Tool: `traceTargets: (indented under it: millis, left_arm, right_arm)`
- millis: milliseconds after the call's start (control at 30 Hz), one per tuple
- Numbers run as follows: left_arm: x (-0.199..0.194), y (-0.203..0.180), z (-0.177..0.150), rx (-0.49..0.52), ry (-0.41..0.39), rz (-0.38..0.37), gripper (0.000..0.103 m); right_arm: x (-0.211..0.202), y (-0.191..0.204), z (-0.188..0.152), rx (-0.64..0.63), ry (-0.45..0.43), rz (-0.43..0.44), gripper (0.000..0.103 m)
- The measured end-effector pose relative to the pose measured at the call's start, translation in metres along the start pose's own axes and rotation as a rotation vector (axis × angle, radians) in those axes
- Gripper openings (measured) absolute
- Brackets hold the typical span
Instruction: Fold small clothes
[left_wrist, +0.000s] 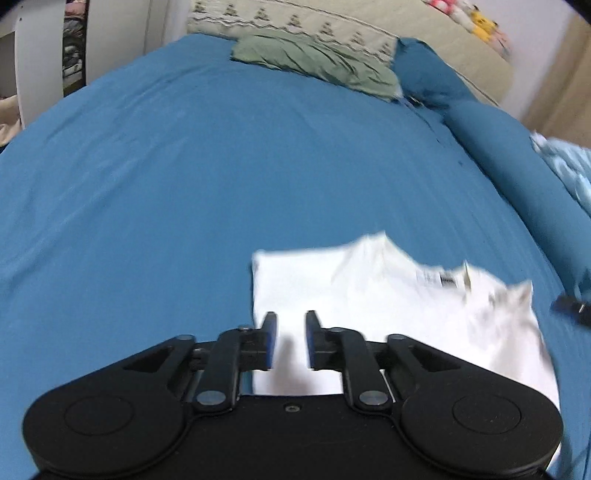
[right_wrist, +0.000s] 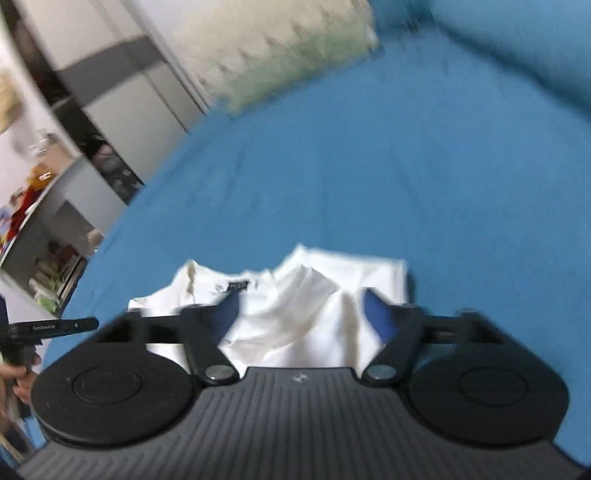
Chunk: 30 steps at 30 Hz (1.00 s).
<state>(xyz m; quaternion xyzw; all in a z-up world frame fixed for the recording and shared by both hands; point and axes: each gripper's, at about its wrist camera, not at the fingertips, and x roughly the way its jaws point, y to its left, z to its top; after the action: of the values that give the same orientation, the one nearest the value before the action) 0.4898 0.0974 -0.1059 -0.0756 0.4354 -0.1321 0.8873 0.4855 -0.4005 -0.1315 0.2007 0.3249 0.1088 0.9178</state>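
White cloth, the shirt (left_wrist: 388, 314), was seen lying flat on the bed (left_wrist: 184, 184) just ahead of both grippers, its length running across their fingers, with the left gripper (left_wrist: 290, 341) narrowly parted and empty over its near-left corner and the right gripper (right_wrist: 301, 314) spread wide and empty over its middle.

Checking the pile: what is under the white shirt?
The white shirt lies directly on the blue bedsheet. Anything beneath its folds is covered and cannot be seen.

Your white shirt (left_wrist: 388, 317) (right_wrist: 295, 310) — partly folded, lying on the blue bed, collar with its dark label facing up, left edge straight and flat, middle rumpled into soft ridges — green garment (left_wrist: 314, 62) crumpled far off by the pillow.
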Motion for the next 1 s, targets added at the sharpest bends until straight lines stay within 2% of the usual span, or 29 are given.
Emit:
traceTargets:
  millis: [67,200,300,533,567,600,633,700,833,867,1000]
  left_arm:
    - [0.001,0.000,-0.011,0.016,0.023,-0.010,0.026]
    - [0.010,0.008,-0.026,-0.016,0.049,-0.027,0.025]
    - [0.014,0.008,-0.027,-0.018,0.043,-0.064,0.025]
    - [0.028,-0.002,-0.024,0.007,0.056,-0.100,0.024]
    - [0.029,-0.004,-0.025,0.017,0.063,-0.100,0.021]
    - [0.029,-0.007,-0.027,0.029,0.055,-0.087,0.007]
    - [0.028,-0.008,-0.028,0.040,0.050,-0.073,0.000]
    - [0.023,-0.012,-0.030,0.059,0.021,-0.043,0.000]
    - [0.007,-0.022,-0.031,0.132,-0.038,-0.019,0.000]
    - [0.004,-0.024,-0.031,0.142,-0.044,-0.024,0.000]
    - [0.002,-0.027,-0.032,0.176,-0.046,0.033,0.004]
  right_arm:
    - [-0.015,-0.005,-0.006,-0.059,-0.005,0.033,0.095]
    - [-0.007,-0.007,-0.013,-0.094,0.024,0.028,0.075]
    - [0.001,0.006,-0.013,-0.131,0.023,0.040,0.074]
    - [0.044,0.019,-0.026,-0.229,0.086,-0.038,0.074]
    - [0.048,0.020,-0.028,-0.237,0.097,-0.042,0.074]
    - [0.051,0.021,-0.030,-0.244,0.109,-0.049,0.072]
    - [0.054,0.023,-0.032,-0.252,0.115,-0.057,0.057]
    - [0.053,0.027,-0.035,-0.276,0.121,-0.046,0.027]
    - [0.040,0.038,-0.038,-0.337,0.080,-0.059,0.021]
    - [0.035,0.040,-0.037,-0.343,0.068,-0.050,0.021]
    - [0.025,0.047,-0.037,-0.344,0.051,-0.026,0.021]
